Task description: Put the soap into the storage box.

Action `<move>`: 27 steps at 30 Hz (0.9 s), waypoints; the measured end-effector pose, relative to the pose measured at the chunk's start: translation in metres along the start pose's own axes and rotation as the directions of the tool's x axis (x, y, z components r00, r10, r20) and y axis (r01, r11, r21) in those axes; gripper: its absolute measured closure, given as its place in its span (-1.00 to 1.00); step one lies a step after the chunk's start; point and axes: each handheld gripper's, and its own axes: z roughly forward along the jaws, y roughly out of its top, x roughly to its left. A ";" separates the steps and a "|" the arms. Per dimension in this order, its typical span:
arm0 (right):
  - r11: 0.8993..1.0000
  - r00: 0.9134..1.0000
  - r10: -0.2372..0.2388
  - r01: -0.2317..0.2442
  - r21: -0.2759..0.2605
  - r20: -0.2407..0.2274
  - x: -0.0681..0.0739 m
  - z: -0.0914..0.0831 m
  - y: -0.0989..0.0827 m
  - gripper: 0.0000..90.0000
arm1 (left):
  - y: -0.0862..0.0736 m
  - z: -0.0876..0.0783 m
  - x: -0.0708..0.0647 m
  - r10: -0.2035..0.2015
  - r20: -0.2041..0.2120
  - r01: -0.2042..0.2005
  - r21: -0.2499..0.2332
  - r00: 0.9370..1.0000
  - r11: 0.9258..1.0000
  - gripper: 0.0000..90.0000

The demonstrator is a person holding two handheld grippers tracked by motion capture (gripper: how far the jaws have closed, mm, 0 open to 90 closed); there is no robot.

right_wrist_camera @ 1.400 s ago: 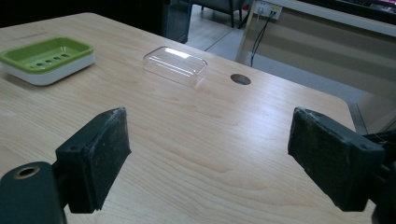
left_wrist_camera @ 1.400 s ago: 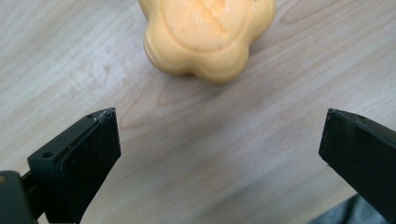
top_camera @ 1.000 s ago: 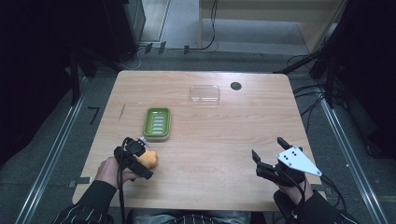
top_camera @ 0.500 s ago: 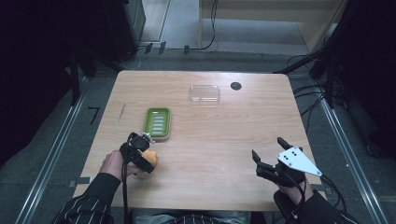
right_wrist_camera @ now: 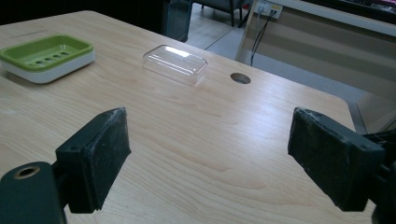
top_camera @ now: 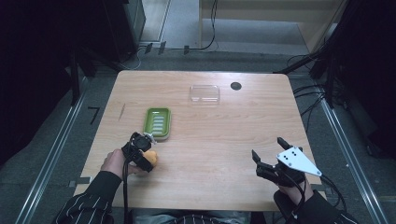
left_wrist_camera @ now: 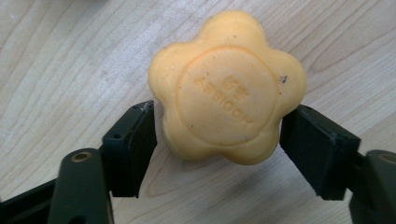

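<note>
Risked squeezing the flower-shaped soap (left_wrist_camera: 227,86) out sideways, left gripper (left_wrist_camera: 217,140) jaws spread round it, barely touching, near the green soap dish (top_camera: 158,122), right gripper (top_camera: 271,156) wide open, idle.

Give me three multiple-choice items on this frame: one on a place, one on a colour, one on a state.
1. Where is the soap?
A. in the dish
B. on the table between the left gripper's jaws
C. under the lid

2. What colour is the dish?
A. green
B. blue
C. red

3. How does the right gripper stand?
A. shut on the lid
B. shut on nothing
C. open, holding nothing

Key: 1 B, the left gripper view shows the soap on the wood of the table with a jaw of the left gripper at each side. 2 A, the tray is green in the high view. 3 C, its jaws stand wide apart over bare wood, far from the lid.
</note>
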 end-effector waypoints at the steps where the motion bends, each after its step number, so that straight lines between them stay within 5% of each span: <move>1: 1.000 1.000 0.000 0.000 -0.001 0.001 0.000 0.000 0.000 -0.70 | 0.000 0.000 0.000 0.000 0.001 0.000 -0.002 1.000 1.000 -0.33; 15: 1.000 1.000 0.001 -0.001 0.001 0.001 0.000 0.000 0.000 -0.70 | -0.002 0.002 -0.004 0.018 -0.026 -0.018 0.001 0.999 1.000 -0.13; 27: 1.000 1.000 0.003 -0.003 0.000 -0.002 -0.001 0.000 0.000 -0.70 | -0.008 0.003 -0.005 0.013 -0.036 -0.014 -0.044 0.999 0.999 -0.12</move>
